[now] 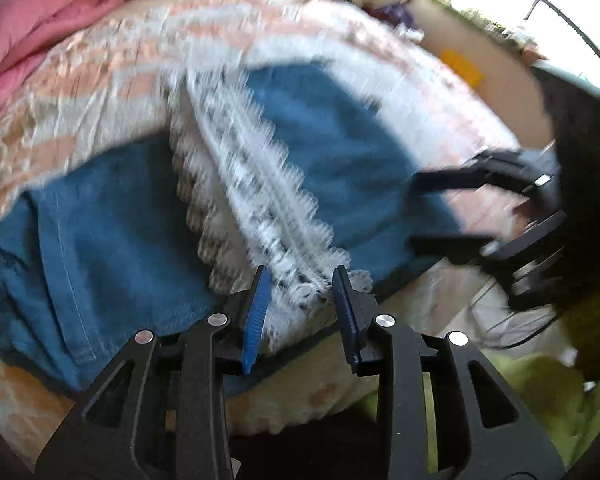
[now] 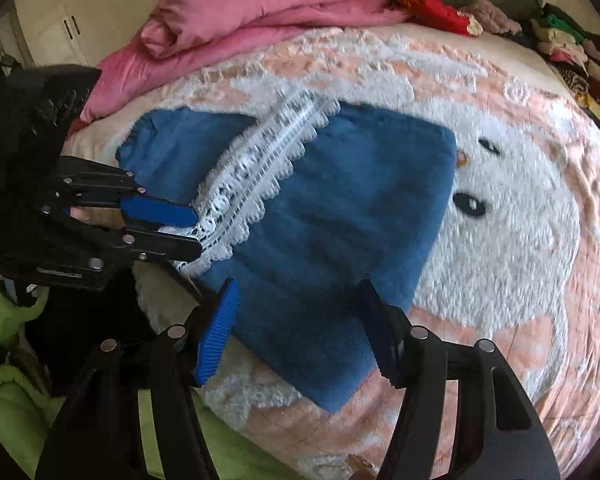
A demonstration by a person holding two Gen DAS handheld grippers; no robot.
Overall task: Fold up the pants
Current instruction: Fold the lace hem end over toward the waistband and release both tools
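Blue pants (image 2: 340,216) with a white lace band (image 2: 256,172) lie flat on a pink and white bed blanket (image 2: 520,208). They also show in the left wrist view (image 1: 112,240), with the lace (image 1: 256,204) running down the middle. My left gripper (image 1: 300,280) is at the near end of the lace, fingers partly closed around it; it shows in the right wrist view (image 2: 194,232) pinching the lace end. My right gripper (image 2: 296,304) is open over the near edge of the pants, holding nothing; it shows in the left wrist view (image 1: 416,212).
A folded pink quilt (image 2: 260,12) lies at the far side of the bed. Piled clothes (image 2: 572,52) sit at the far right. Green fabric (image 2: 8,380) lies off the near edge. A bright window (image 1: 540,4) and cupboards (image 2: 72,20) are behind.
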